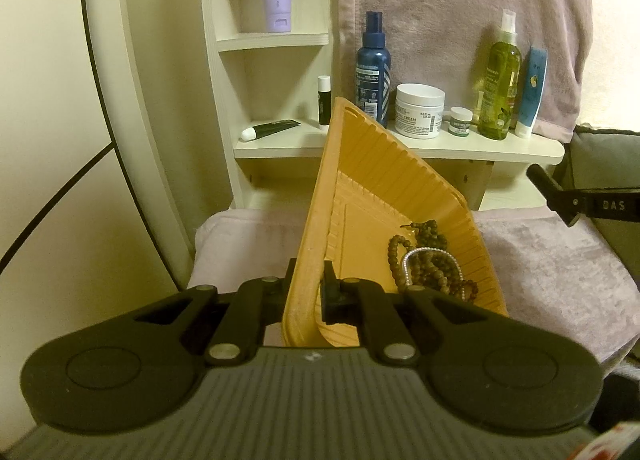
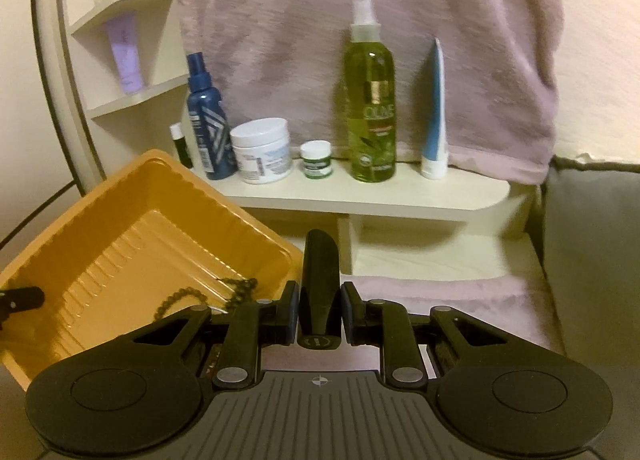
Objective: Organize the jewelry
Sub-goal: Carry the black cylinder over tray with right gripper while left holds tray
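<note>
An orange plastic tray (image 1: 360, 180) is lifted and tilted, its left rim clamped in my left gripper (image 1: 310, 292), which is shut on it. Brown bead bracelets and a silver chain (image 1: 428, 260) lie bunched in the tray's low corner. In the right wrist view the tray (image 2: 132, 228) sits at lower left with the beads (image 2: 208, 296) inside. My right gripper (image 2: 320, 308) is shut on a black tube (image 2: 320, 272) that points up and away, held to the right of the tray. The right gripper also shows in the left wrist view (image 1: 580, 202).
A white shelf (image 2: 360, 196) carries a blue spray bottle (image 2: 208, 120), a white cream jar (image 2: 262, 150), a small green jar (image 2: 316, 159), a green olive spray bottle (image 2: 370, 108) and a blue-white tube (image 2: 435, 112). A pink towel (image 1: 540, 260) covers the surface; a grey cushion (image 2: 596, 252) lies at right.
</note>
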